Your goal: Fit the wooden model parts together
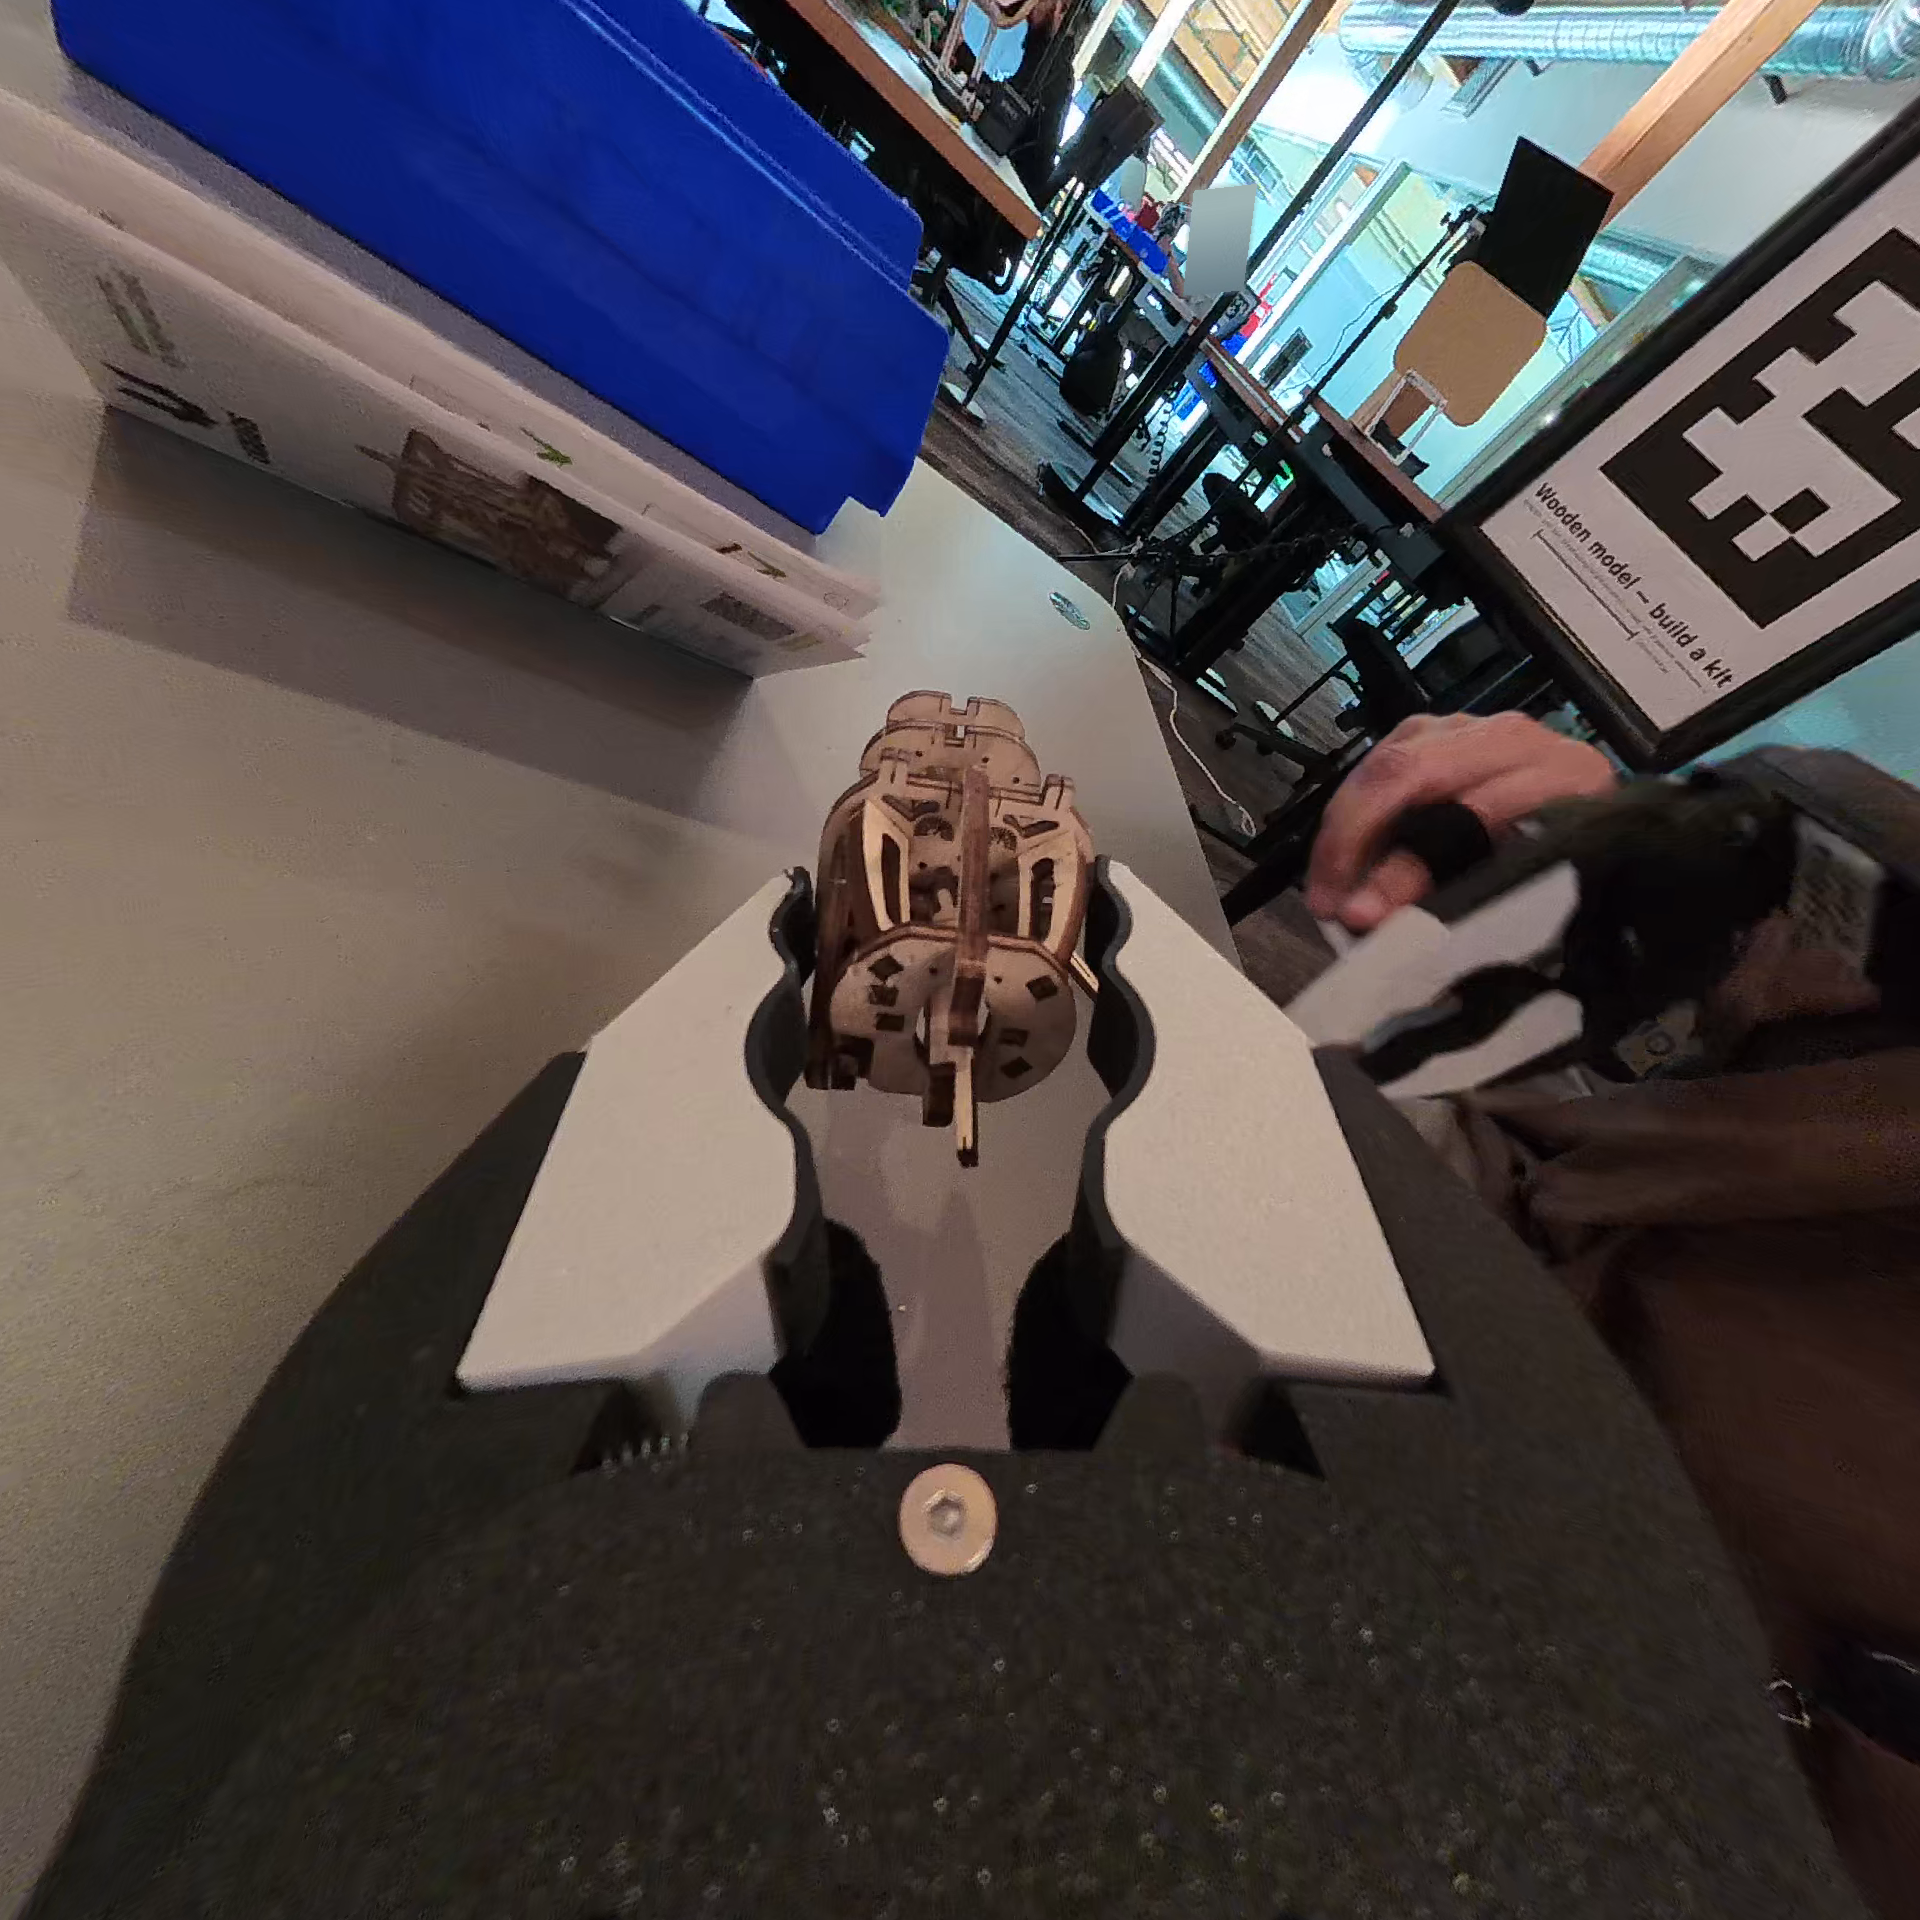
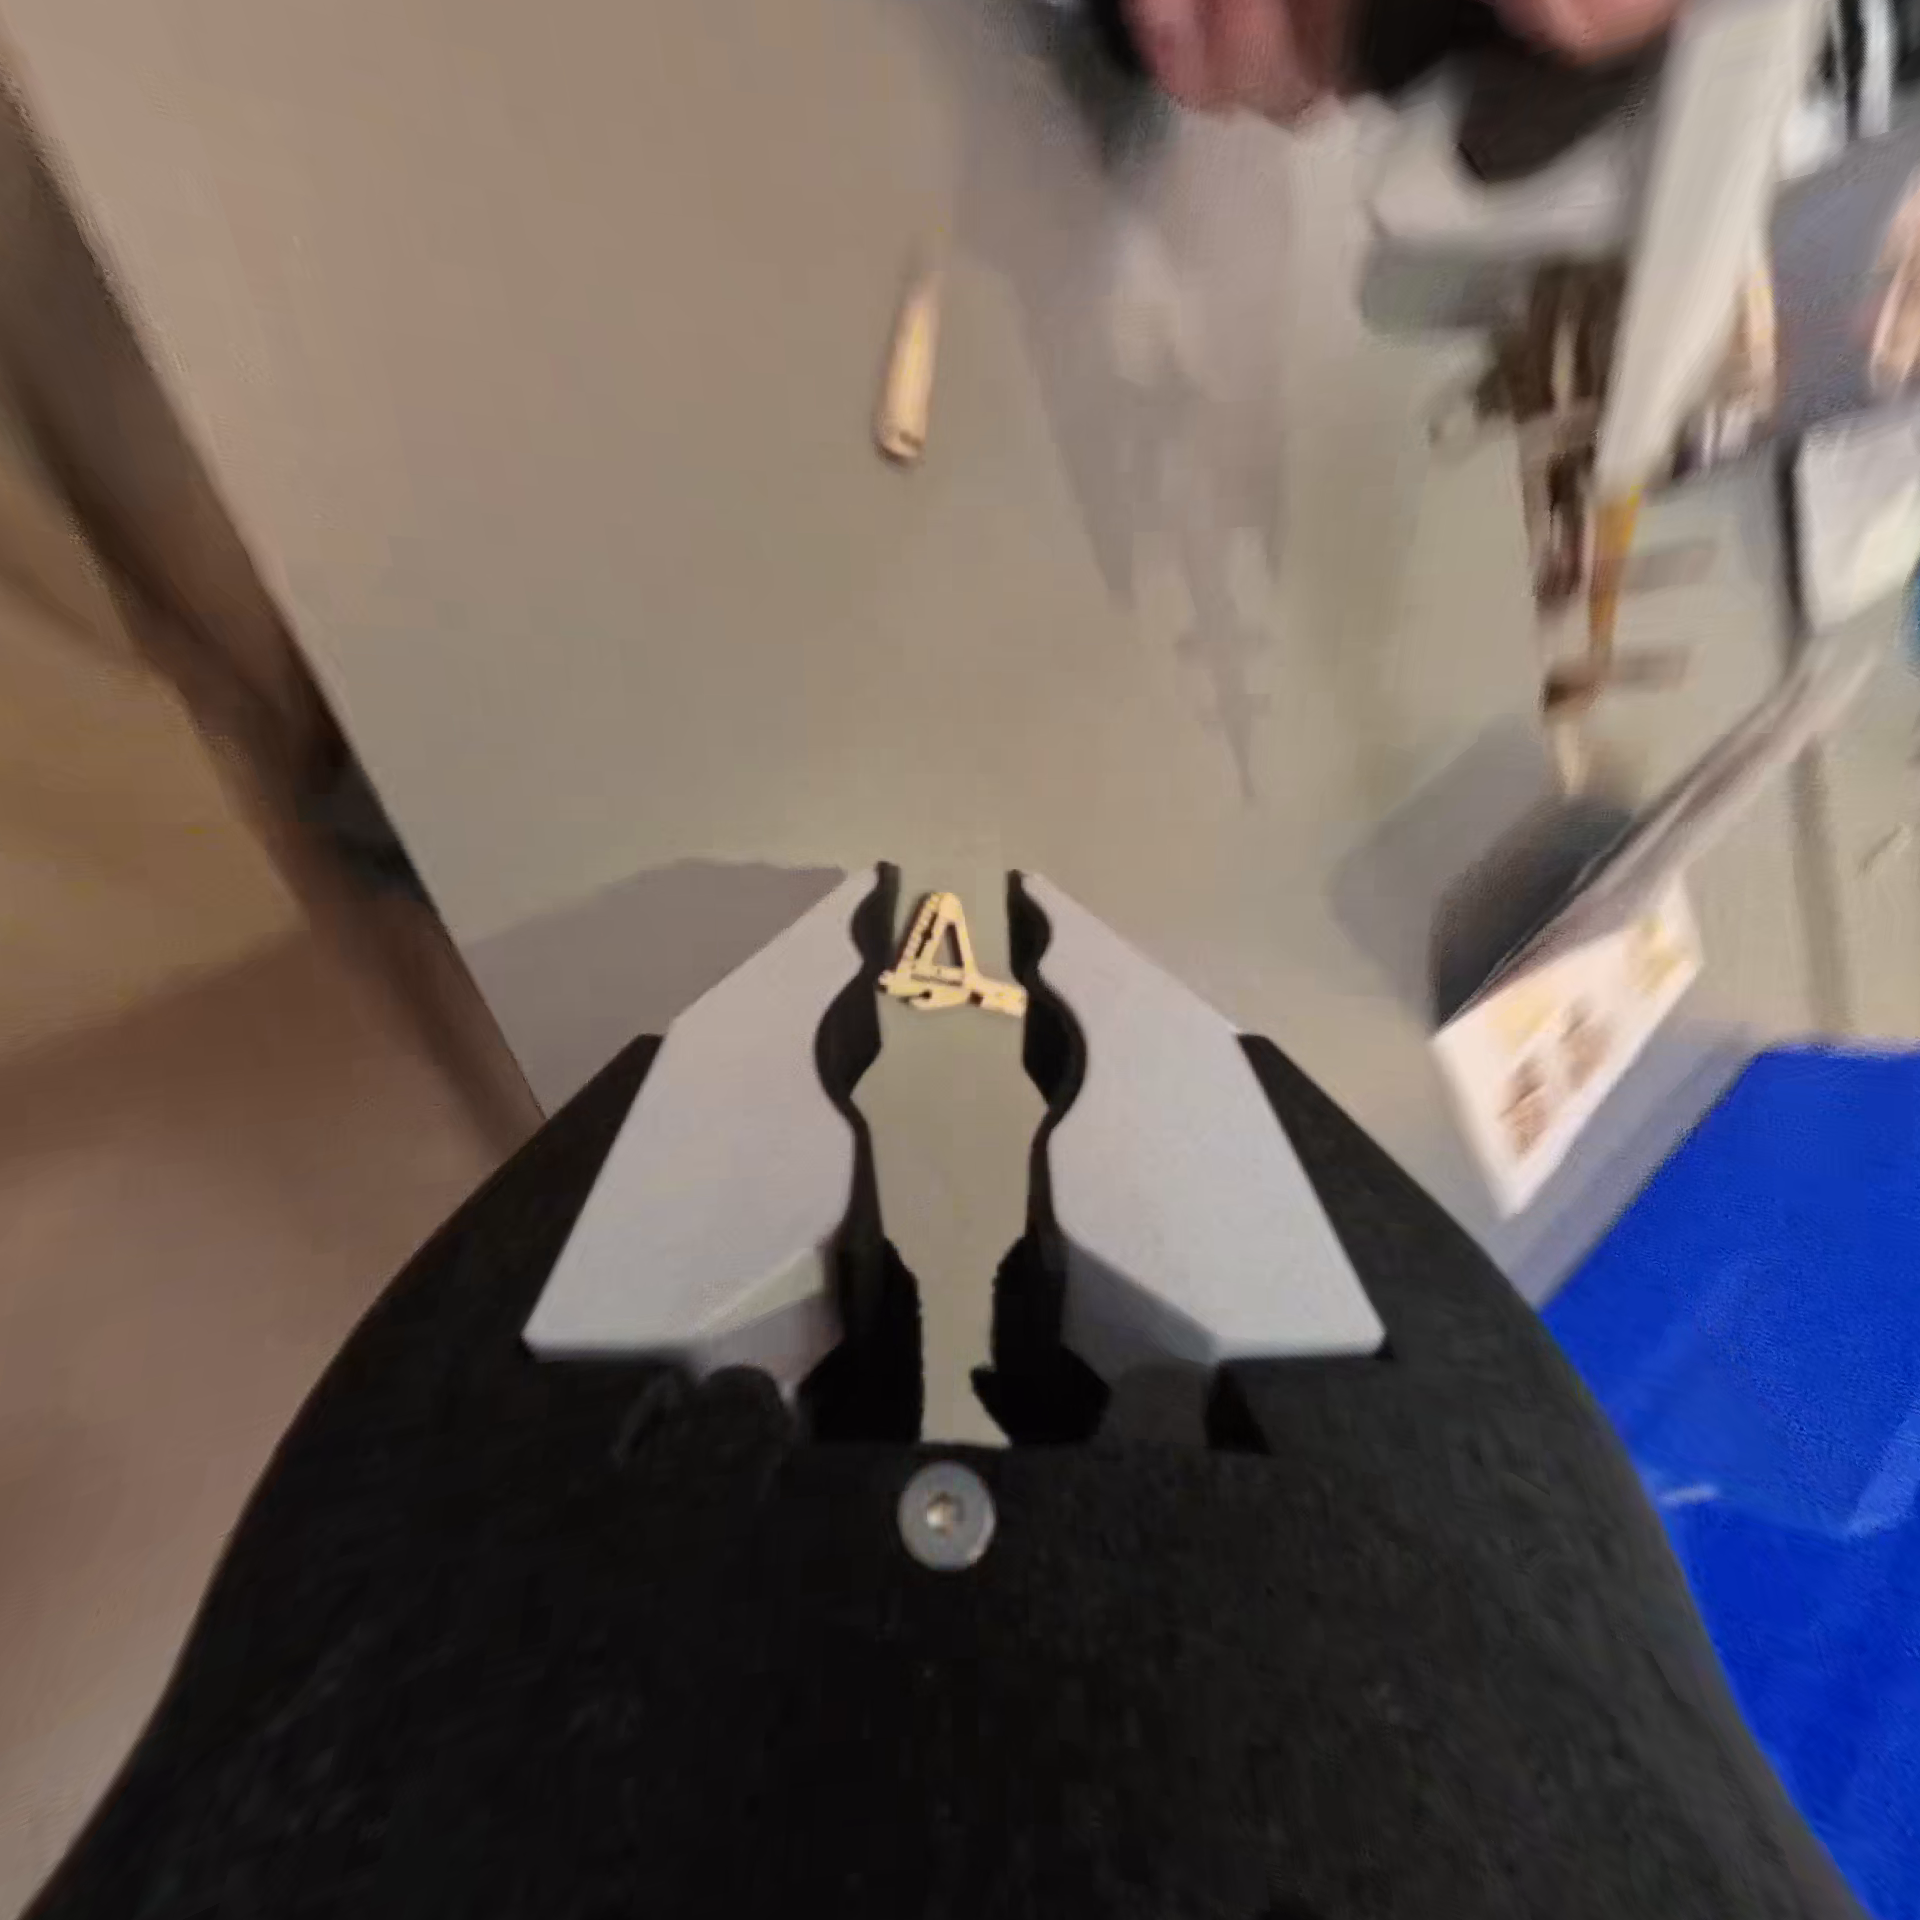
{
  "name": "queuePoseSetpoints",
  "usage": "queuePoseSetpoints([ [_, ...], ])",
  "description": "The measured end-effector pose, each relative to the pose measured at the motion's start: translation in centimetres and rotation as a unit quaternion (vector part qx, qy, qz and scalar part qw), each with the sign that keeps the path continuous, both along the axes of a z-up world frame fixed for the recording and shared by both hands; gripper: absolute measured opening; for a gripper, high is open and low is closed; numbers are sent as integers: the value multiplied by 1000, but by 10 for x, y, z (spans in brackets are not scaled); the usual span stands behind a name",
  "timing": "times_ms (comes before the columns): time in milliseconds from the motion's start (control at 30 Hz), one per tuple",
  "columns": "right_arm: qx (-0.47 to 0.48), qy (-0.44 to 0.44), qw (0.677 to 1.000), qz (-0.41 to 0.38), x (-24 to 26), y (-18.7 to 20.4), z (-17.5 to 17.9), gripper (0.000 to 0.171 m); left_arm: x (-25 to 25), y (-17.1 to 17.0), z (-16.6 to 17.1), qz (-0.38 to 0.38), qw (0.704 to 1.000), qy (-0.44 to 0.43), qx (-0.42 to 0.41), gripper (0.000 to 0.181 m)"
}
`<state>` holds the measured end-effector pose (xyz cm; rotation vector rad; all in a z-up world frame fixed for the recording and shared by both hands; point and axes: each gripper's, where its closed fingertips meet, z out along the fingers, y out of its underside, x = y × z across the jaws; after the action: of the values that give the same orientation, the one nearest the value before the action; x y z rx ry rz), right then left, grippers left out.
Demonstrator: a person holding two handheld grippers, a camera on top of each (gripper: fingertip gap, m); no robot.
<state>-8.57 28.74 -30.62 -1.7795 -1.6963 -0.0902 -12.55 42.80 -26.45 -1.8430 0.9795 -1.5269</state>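
In the left wrist view my left gripper is shut on a partly built wooden model, a cluster of laser-cut discs and struts held between the white fingertips above the grey table. In the right wrist view my right gripper is shut on a small triangular wooden part, which stays sharp while the background is blurred. The right gripper also shows in the left wrist view, off to the right with a hand on it. A loose pale wooden piece lies on the table ahead.
A blue bin and a white instruction booklet lie at the table's far left. A black-and-white marker sign stands at the right. The table edge drops off just right of the model. The bin and booklet also show in the right wrist view.
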Motion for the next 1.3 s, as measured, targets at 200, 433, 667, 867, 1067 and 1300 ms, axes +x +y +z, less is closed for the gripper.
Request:
queuePoseSetpoints([
  [200, -164, 259, 909, -282, 33, 8, -8, 48, 4, -5, 0, -12, 1000, -5, -2, 49],
  [433, -98, 273, 874, -391, 34, 6, -35, 48, 12, -16, -2, -31, 1000, -3, -4, 49],
  [667, -120, 251, 916, -290, 19, 15, -36, 19, 13, -19, -3, -40, 999, -5, -3, 49],
  [867, -162, 223, 950, -146, 11, 16, -35, 18, 9, -29, 1, -79, 997, -10, 5, 49],
  [1067, -271, 284, 919, -29, -1, -2, -13, 18, -3, -42, 23, -133, 989, -70, 11, 49],
  [1300, -386, 370, 842, 75, 0, 1, 39, 12, -9, -53, 30, -175, 978, -114, -17, 49],
])
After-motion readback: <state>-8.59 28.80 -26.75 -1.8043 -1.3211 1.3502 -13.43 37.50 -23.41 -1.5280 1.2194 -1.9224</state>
